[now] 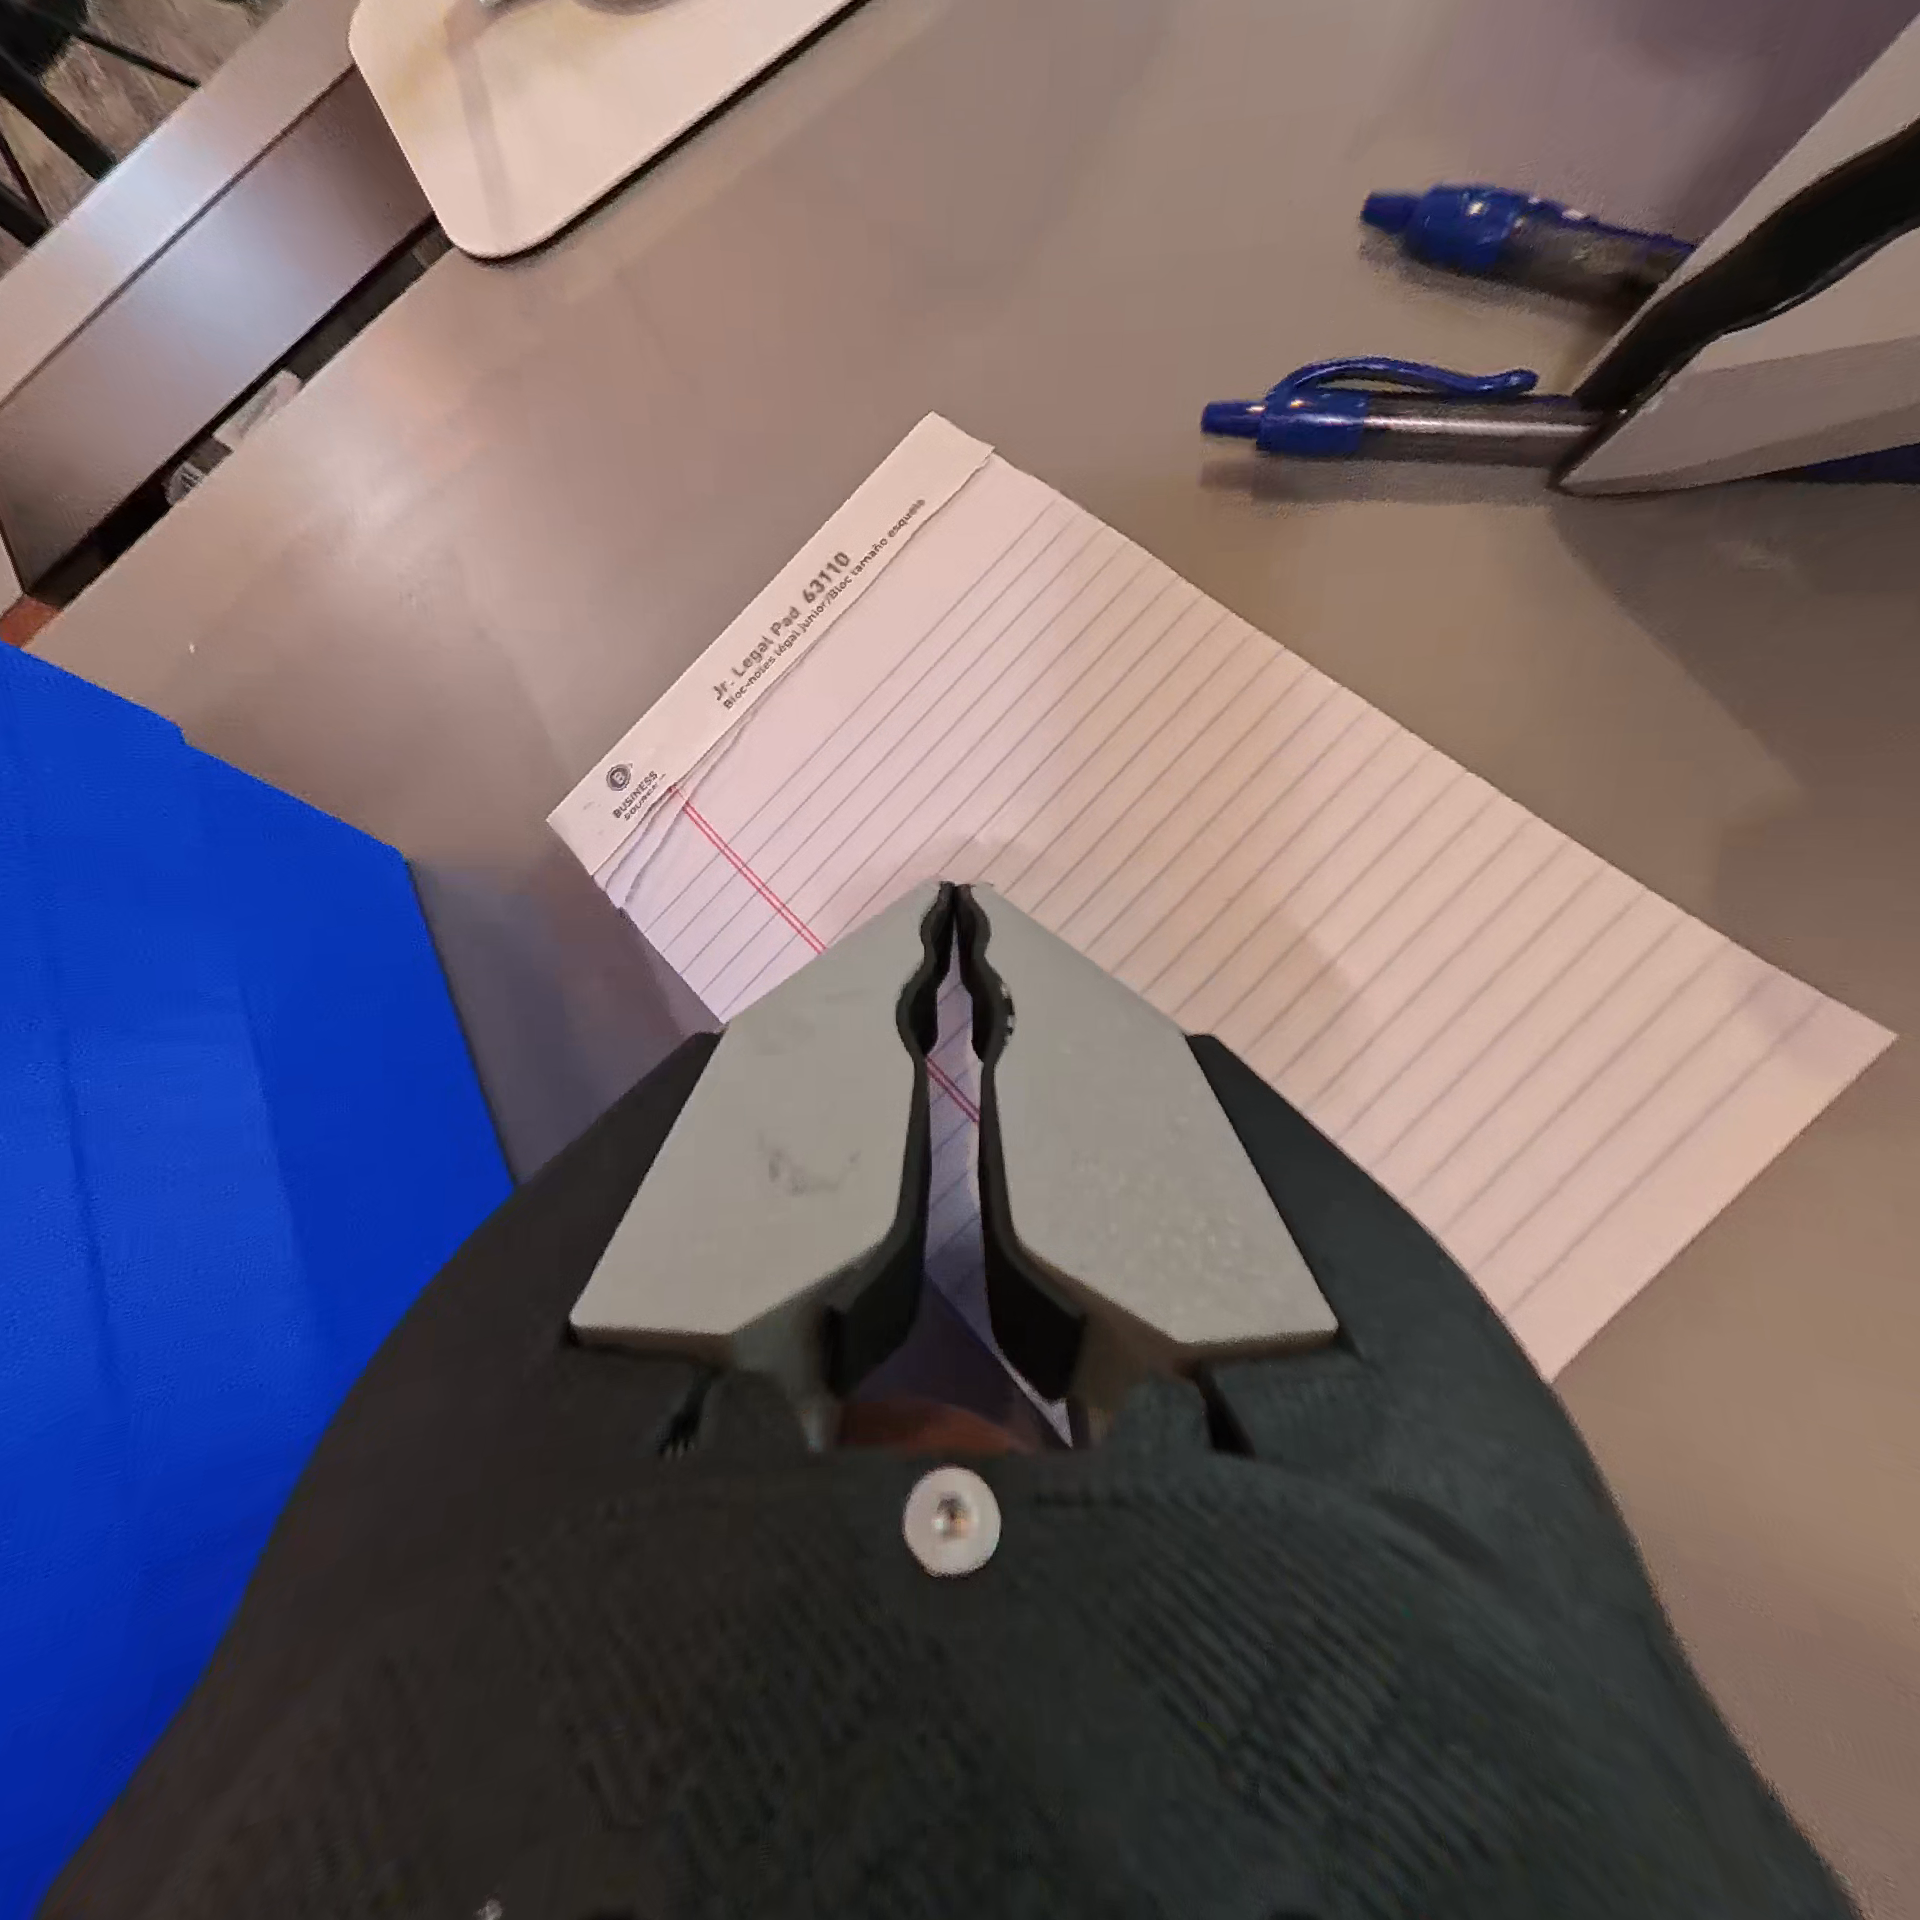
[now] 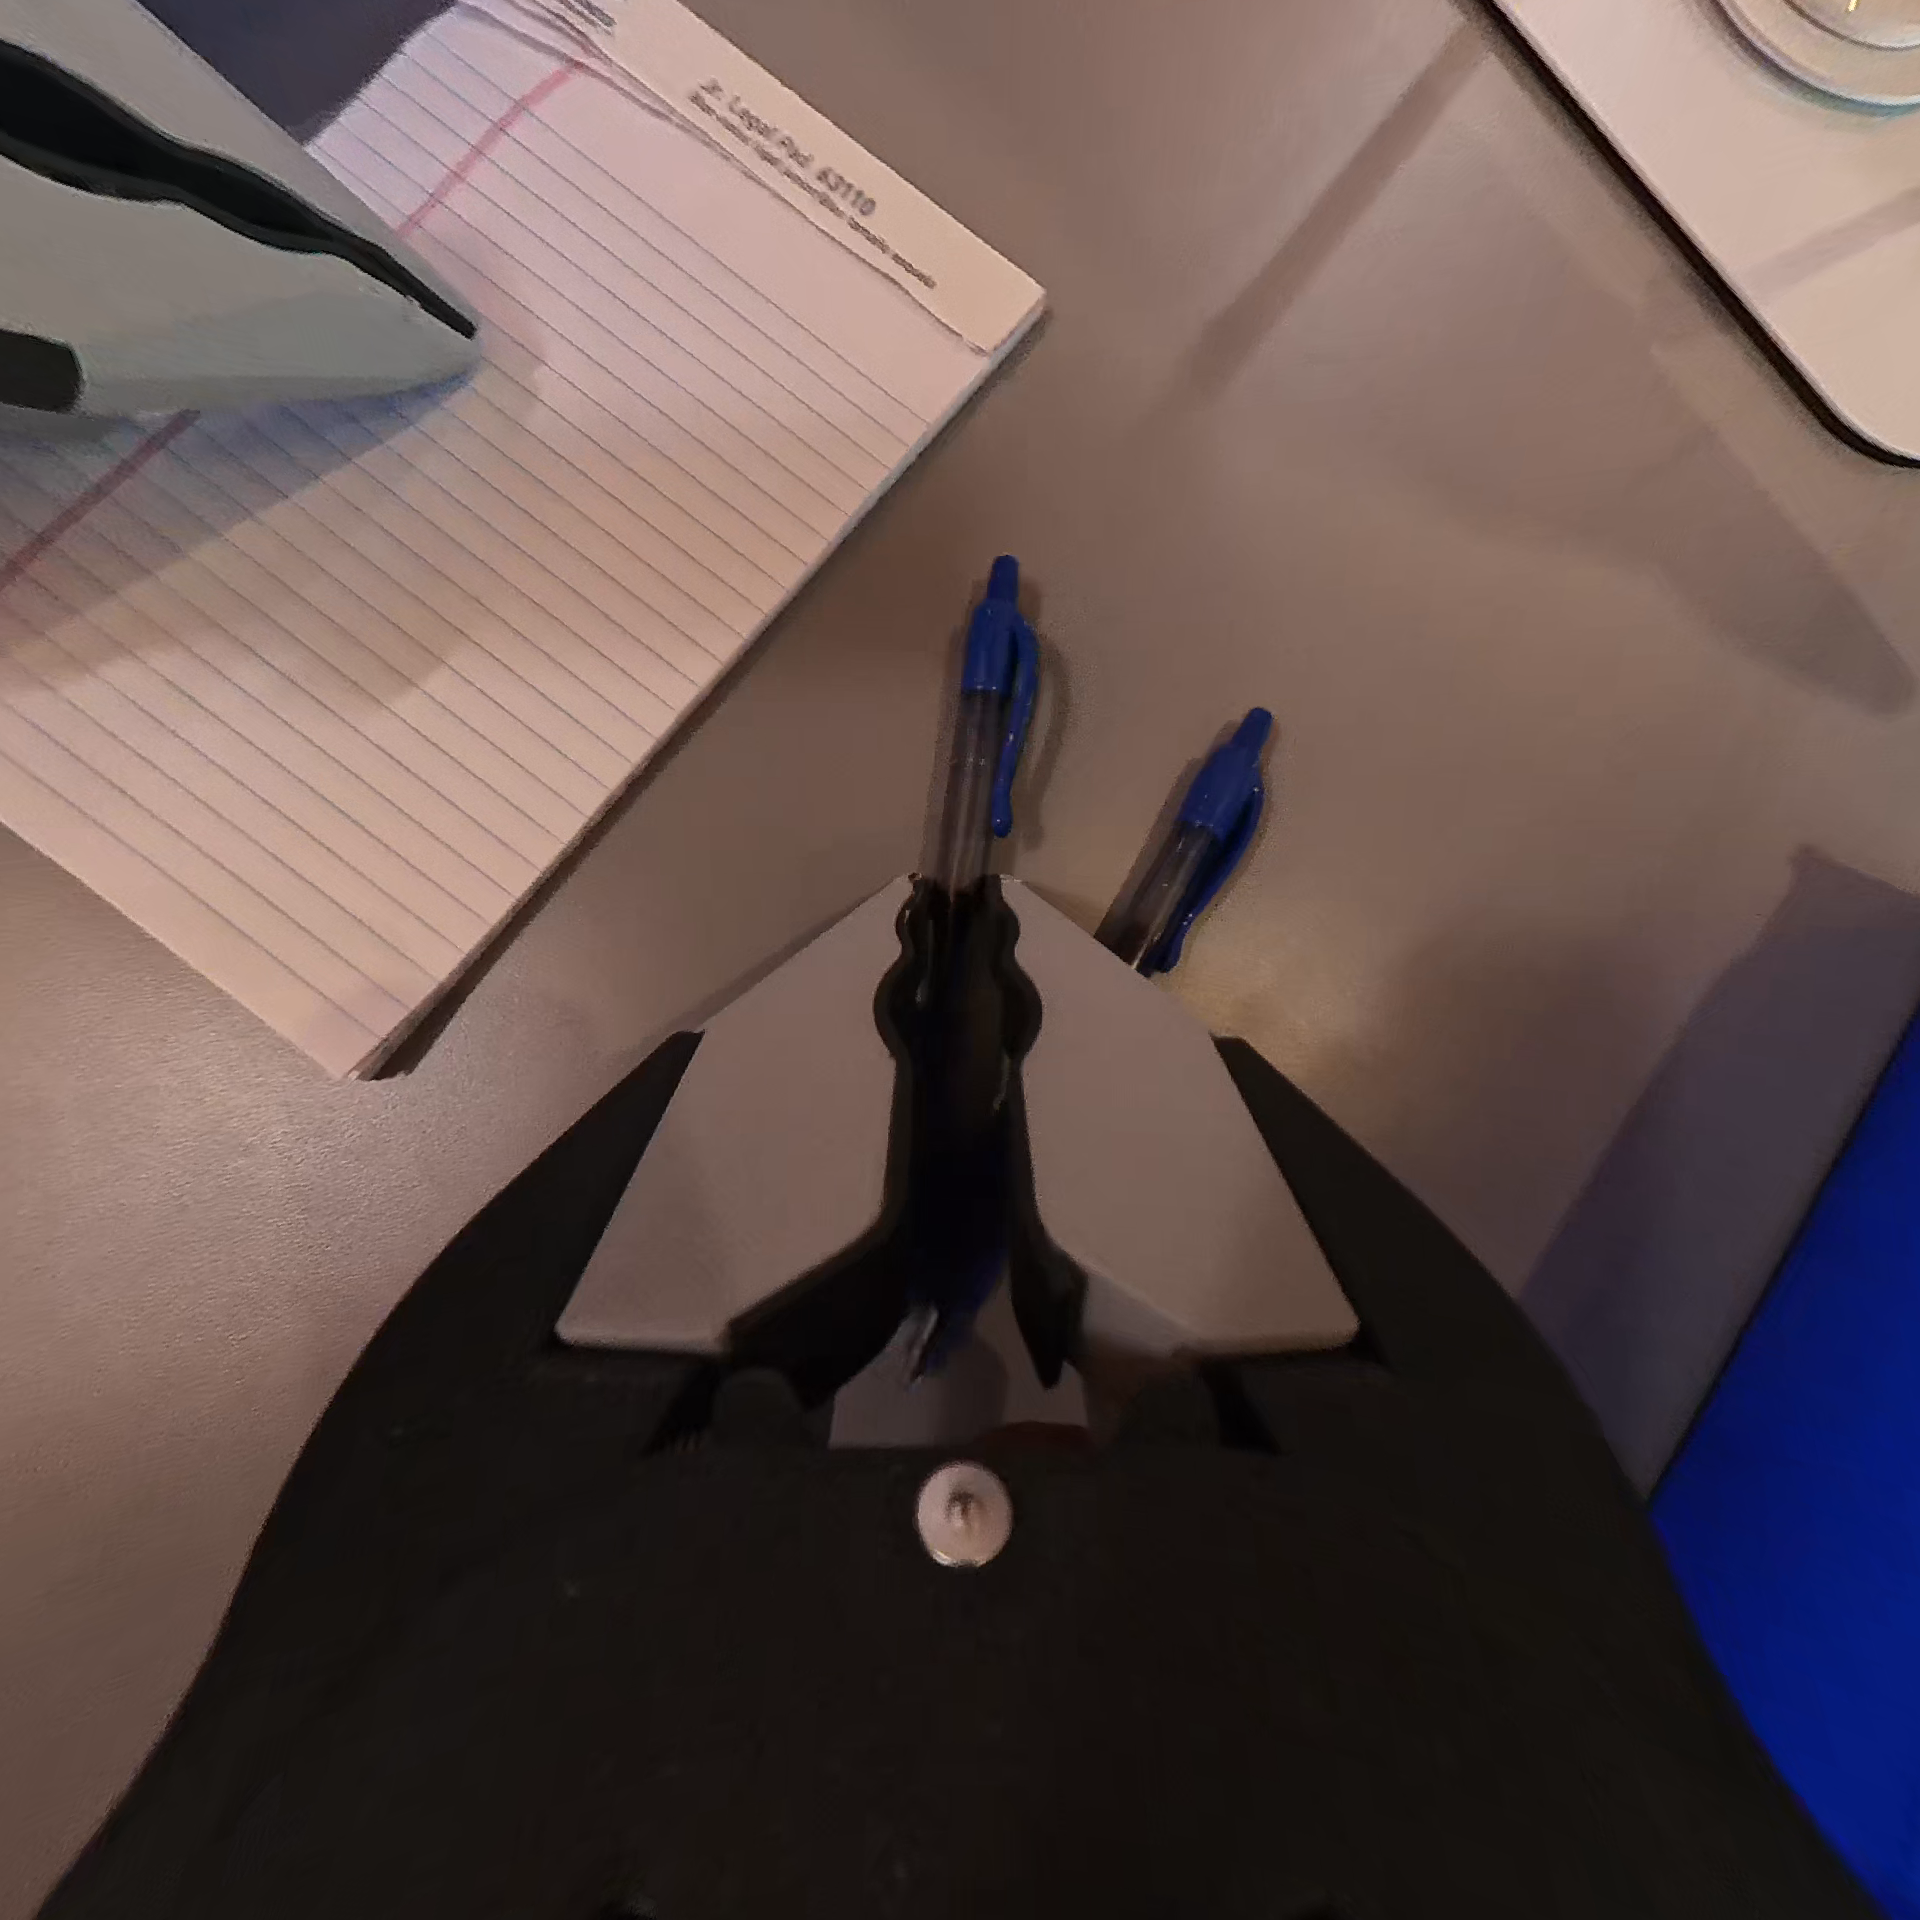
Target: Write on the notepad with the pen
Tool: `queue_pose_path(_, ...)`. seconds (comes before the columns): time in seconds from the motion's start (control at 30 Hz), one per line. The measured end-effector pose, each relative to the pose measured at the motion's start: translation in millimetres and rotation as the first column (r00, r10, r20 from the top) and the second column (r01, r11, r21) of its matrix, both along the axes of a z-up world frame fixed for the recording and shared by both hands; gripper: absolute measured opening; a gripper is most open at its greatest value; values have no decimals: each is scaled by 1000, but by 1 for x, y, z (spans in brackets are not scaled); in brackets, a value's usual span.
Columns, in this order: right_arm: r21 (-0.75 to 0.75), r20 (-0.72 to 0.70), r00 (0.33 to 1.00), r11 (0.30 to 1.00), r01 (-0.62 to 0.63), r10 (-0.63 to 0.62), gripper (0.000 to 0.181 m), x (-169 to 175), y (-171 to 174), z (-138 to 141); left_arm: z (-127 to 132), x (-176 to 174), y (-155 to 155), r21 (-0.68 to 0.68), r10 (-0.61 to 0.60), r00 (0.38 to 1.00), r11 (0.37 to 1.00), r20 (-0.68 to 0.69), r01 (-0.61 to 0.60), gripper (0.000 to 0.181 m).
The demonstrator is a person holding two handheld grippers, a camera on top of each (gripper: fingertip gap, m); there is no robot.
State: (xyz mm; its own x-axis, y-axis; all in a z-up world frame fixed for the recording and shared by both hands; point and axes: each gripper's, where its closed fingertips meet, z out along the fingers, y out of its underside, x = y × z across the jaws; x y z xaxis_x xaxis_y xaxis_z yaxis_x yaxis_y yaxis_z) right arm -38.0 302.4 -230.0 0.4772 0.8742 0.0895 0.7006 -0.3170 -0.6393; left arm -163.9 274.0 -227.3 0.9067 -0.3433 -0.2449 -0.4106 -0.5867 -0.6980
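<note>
— Notepad first: where does it lie?
— Flat on the grey bench, a white lined pad with a red margin line and a printed strip along its top edge, the page blank where it shows.
— What else large is on the bench?
— A pale rounded board at the far edge, and something bright blue at the near side; what that is cannot be told.
— And the left hand-held gripper?
— It is over the pad near the margin line, its jaws pressed together at the tips with nothing between them.
— The right hand-held gripper?
— Low over the bench beside the pad, its jaws closed around the barrel of a blue pen, whose clip end sticks out forward.
— Any smaller things?
— A second blue pen lies on the bench just beside the held one, apart from the pad.
</note>
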Motion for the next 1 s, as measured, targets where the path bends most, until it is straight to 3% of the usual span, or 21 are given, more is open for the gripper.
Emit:
queue_pose_path(0.37,10,-244,969,1000,-28,29,6,-17,-6,40,1,10,2,20,-42,998,999,38,41,0)
queue_pose_path(0.4,6,-275,961,999,-37,37,6,-19,-8,45,2,12,2,22,-46,998,999,46,45,5)
queue_pose_path(0.47,-4,-361,930,997,-80,73,6,-26,-16,58,8,21,2,38,-71,991,997,111,67,35)
queue_pose_path(0.53,-15,-446,889,993,-121,102,6,-30,-23,72,22,32,2,86,-104,974,992,201,88,39)
queue_pose_path(0.7,-46,-569,806,973,-226,161,6,-36,-38,92,67,51,-4,217,-207,871,969,446,119,40)
queue_pose_path(0.87,-35,-626,746,948,-316,226,6,-40,-52,103,105,48,-7,372,-288,791,924,540,83,38)
queue_pose_path(1.0,-18,-634,725,932,-363,270,6,-44,-62,106,120,66,-20,381,-389,615,912,686,152,46)
